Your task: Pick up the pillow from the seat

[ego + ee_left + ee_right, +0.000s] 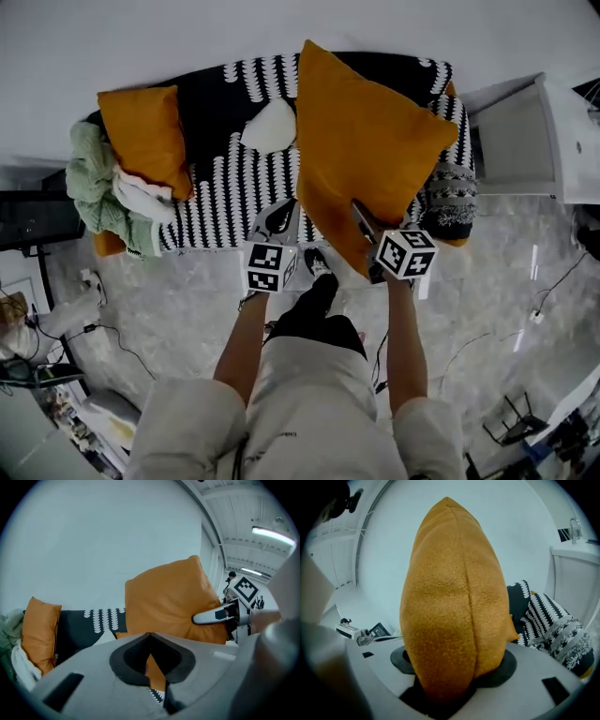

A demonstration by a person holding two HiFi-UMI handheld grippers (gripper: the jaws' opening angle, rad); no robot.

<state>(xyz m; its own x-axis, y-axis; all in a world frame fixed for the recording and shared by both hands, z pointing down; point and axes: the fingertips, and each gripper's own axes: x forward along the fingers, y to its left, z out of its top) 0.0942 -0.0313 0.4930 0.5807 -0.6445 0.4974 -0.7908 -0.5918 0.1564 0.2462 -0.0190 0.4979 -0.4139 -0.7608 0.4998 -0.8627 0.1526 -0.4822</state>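
Your right gripper [449, 682] is clamped on one orange pillow [367, 141], held upright above the seat [225, 192]. Your left gripper [151, 663] pinches nearly together on its lower corner. One second pillow [145, 131] leans at the seat's left end.

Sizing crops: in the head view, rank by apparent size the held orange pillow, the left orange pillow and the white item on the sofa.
1. held orange pillow, though it is nearer the camera
2. left orange pillow
3. white item

Orange pillow [370, 150] held upright above seat [225, 187], right gripper [364, 225] jaws on its lower edge, left gripper [279, 220] at its left edge, second pillow [145, 136] at seat's left end
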